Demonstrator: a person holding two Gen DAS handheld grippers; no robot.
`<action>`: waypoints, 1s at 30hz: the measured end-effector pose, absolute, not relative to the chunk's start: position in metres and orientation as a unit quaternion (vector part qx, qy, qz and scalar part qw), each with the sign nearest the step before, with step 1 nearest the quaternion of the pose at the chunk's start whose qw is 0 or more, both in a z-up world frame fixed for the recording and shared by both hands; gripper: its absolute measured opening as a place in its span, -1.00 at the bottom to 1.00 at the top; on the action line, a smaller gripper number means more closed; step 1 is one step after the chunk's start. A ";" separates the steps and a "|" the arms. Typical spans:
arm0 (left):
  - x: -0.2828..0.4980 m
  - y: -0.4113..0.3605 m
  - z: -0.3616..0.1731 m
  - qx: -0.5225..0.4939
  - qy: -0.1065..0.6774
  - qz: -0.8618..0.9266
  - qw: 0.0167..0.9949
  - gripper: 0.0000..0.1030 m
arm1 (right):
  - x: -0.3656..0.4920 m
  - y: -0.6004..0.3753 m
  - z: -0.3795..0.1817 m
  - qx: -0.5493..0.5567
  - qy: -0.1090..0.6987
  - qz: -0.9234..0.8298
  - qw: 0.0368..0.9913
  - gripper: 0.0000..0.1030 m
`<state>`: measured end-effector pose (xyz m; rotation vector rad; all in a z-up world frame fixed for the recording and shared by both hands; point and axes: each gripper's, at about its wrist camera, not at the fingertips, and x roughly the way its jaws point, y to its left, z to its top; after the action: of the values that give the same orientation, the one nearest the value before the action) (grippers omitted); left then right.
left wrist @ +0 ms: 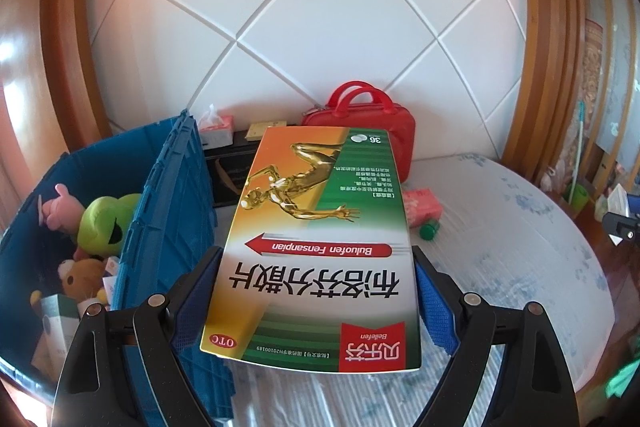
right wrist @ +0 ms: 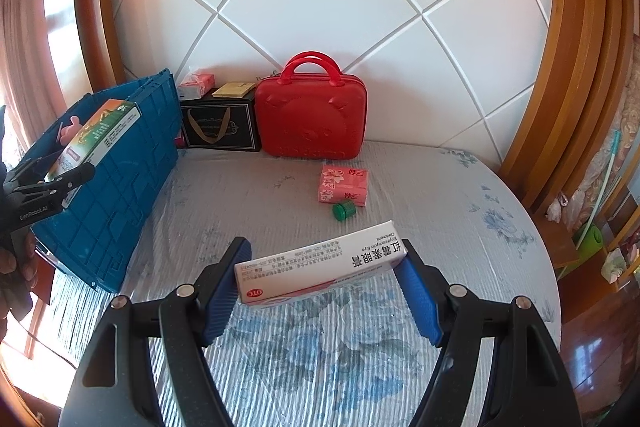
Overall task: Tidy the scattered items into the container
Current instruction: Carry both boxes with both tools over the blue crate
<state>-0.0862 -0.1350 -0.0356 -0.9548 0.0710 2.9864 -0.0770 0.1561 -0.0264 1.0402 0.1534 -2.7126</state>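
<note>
Now both tools carry a medicine box beside the blue crate.

Left tool (left wrist: 316, 303) clamps a large orange-and-green medicine box (left wrist: 316, 247), held just beside the blue crate (left wrist: 168, 227), where plush toys (left wrist: 106, 223) lie. Right tool (right wrist: 324, 283) grips a slim white ointment box (right wrist: 320, 267) above the bed (right wrist: 440, 195). A pink packet (right wrist: 344, 184) and green cap (right wrist: 343, 211) lie on the bed near a red case (right wrist: 311, 119).

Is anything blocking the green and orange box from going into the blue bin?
Nothing visible blocks it. The left gripper holds the green and orange box up at the blue bin's open top. Only the bin's near wall stands below it, and plush toys already lie inside.
</note>
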 end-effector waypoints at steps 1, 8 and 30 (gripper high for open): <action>-0.085 -0.137 -0.034 -0.302 0.022 0.953 0.001 0.71 | -0.078 0.154 -0.026 0.354 0.054 -0.926 0.118 0.40; -0.075 -0.164 -0.021 -0.292 0.010 0.956 -0.019 0.71 | -0.084 0.123 -0.023 0.352 0.066 -0.923 0.140 0.40; -0.027 -0.309 -0.009 -0.266 -0.047 0.957 -0.108 0.71 | -0.092 -0.032 -0.003 0.341 0.128 -0.903 0.227 0.40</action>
<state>-0.0269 -0.3091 -0.0094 -0.9001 -0.1591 3.2313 -0.0918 -0.0324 -0.0031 0.9401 0.3527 -2.4888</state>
